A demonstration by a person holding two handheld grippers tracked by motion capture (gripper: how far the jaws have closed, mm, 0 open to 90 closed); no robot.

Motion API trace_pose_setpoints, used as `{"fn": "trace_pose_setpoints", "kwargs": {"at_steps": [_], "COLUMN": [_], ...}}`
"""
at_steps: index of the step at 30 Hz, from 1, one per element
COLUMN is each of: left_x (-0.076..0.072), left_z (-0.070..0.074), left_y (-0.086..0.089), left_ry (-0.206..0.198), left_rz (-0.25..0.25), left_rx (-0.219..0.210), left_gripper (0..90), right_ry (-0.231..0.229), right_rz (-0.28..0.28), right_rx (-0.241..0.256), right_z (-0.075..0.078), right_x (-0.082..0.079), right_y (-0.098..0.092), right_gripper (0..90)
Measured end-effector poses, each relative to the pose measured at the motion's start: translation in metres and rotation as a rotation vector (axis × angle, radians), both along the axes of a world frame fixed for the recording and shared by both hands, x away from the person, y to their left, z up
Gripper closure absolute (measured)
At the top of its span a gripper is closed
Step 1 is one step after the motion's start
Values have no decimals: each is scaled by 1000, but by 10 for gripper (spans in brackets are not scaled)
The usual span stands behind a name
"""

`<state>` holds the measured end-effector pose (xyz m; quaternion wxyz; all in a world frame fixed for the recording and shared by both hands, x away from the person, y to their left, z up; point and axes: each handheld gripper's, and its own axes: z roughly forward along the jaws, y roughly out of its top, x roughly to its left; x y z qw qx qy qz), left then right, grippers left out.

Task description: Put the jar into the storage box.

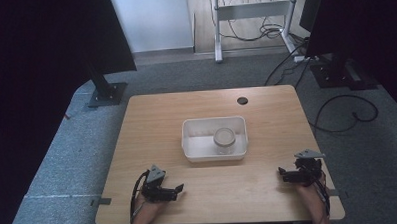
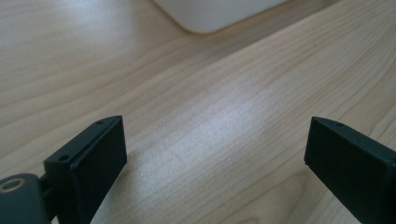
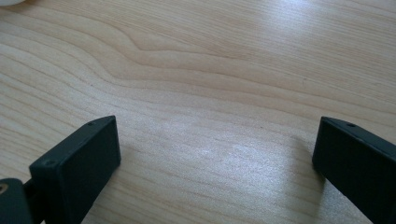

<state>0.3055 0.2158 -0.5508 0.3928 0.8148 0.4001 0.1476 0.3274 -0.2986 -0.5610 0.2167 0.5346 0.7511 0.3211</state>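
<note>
white tray (image 1: 190,142) mid-table, glass jar (image 1: 224,139) inside, untouched. left gripper (image 1: 176,189), right gripper (image 1: 282,173) near of tray, both spread wide, empty. nothing begun, judging by this.

Lab or office, grey carpet (image 1: 63,156), trailing cables (image 1: 346,112), desk frame (image 1: 253,10)

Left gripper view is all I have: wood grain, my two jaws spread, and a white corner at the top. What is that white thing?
Observer: A white bin at the middle of the table.
Operator: Anything in it?
Observer: One clear jar, upright, toward the bin's right side.
Operator: Where is the other gripper?
Observer: The right gripper rests near the table's front right edge, jaws spread wide over bare wood, holding nothing.
</note>
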Motion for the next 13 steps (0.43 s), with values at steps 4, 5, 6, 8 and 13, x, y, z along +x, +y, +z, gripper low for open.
{"fn": "trace_pose_setpoints", "kwargs": {"at_steps": [4, 5, 6, 8, 13], "left_x": [0, 1, 1, 1, 1], "left_z": [-1, -1, -2, -2, -2], "left_y": [-1, -2, -2, -3, -3], "left_ry": [14, 18, 21, 28, 27], "left_rz": [3, 0, -1, -7, -9], "left_rx": [7, 12, 16, 28, 34], "left_gripper": [56, 55, 56, 56, 55], "right_ry": [1, 1, 1, 1, 1], "right_rz": [-1, -1, -1, -1, -1], "right_rx": [0, 1, 1, 1, 1], "right_z": [0, 0, 0, 0, 0], "right_x": [0, 0, 0, 0, 0], "right_y": [0, 0, 0, 0, 0], "right_gripper": [6, 6, 6, 6, 6]}}
